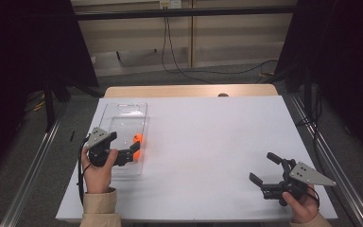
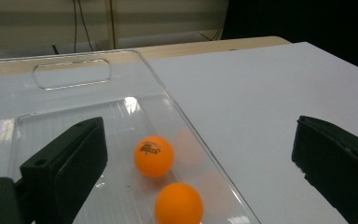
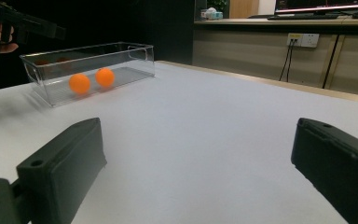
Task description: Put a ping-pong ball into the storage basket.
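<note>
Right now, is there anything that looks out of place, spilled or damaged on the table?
Nothing stands out. The clear plastic bin stands flat on the white table, unbroken, with both orange balls inside it. The left gripper hovers open over the bin; the right gripper is open above bare table, apart from everything.

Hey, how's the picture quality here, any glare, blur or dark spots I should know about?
High view: the white table is evenly lit, the surroundings are very dark, and the orange balls in the clear bin look smeared. Left gripper view: a glare spot on the bin floor, balls sharp, jaws soft. Right gripper view: the near jaws are blurred, the bin reasonably clear.
</note>
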`<action>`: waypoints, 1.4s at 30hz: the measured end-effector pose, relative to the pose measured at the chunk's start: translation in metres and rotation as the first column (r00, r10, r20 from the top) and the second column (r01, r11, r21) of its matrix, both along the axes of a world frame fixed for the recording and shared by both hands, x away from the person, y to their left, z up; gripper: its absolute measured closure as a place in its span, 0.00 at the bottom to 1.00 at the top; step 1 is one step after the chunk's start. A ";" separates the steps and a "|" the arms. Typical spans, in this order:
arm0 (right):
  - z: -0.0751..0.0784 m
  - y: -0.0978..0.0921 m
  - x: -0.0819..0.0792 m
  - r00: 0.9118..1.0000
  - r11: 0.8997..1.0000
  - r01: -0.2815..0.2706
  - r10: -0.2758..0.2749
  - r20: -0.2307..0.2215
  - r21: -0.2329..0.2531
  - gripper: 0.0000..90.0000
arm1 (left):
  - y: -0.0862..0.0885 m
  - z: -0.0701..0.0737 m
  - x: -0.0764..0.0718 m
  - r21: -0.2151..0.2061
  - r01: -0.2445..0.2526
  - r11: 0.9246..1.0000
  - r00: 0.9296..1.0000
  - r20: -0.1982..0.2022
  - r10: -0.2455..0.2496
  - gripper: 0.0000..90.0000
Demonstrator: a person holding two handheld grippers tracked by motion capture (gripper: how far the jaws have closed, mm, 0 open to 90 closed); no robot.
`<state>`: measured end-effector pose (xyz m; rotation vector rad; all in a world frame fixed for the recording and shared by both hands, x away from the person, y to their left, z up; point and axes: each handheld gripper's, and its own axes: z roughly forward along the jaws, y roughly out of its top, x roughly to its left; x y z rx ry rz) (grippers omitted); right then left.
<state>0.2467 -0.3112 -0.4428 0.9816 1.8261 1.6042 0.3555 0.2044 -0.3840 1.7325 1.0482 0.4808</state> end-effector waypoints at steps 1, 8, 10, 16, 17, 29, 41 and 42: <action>0.000 0.000 0.000 1.000 1.000 0.000 0.000 0.000 -0.001 0.02 | 0.000 0.000 -0.001 -0.005 0.004 1.000 1.000 0.001 -0.004 0.04; 0.000 0.000 0.000 1.000 1.000 0.001 -0.001 0.002 -0.003 0.02 | 0.004 0.002 -0.009 -0.022 0.006 1.000 0.999 0.043 -0.005 0.04; 0.000 0.000 0.000 1.000 1.000 0.002 -0.002 0.003 -0.002 0.02 | 0.005 0.002 -0.011 -0.033 0.001 0.999 0.999 0.053 0.001 0.04; 0.000 0.000 0.001 1.000 1.000 0.000 0.000 0.005 -0.004 0.02 | 0.007 -0.003 -0.015 -0.033 0.014 0.999 0.998 0.057 -0.012 0.04; 0.000 0.000 0.001 1.000 1.000 0.000 0.000 0.005 -0.004 0.02 | 0.007 -0.003 -0.016 -0.038 0.007 0.999 0.998 0.061 -0.005 0.04; 0.001 0.000 0.001 1.000 1.000 -0.004 0.004 0.006 -0.004 0.02 | 0.013 -0.010 -0.026 -0.020 0.018 1.000 0.997 0.079 -0.016 0.04; 0.001 0.000 0.001 1.000 1.000 -0.004 0.004 0.007 -0.003 0.02 | 0.017 -0.019 -0.042 -0.011 0.007 1.000 0.993 0.121 -0.006 0.04; 0.001 0.000 0.001 1.000 1.000 -0.004 0.004 0.007 -0.005 0.02 | 0.017 -0.020 -0.043 -0.007 0.006 1.000 0.992 0.122 -0.006 0.04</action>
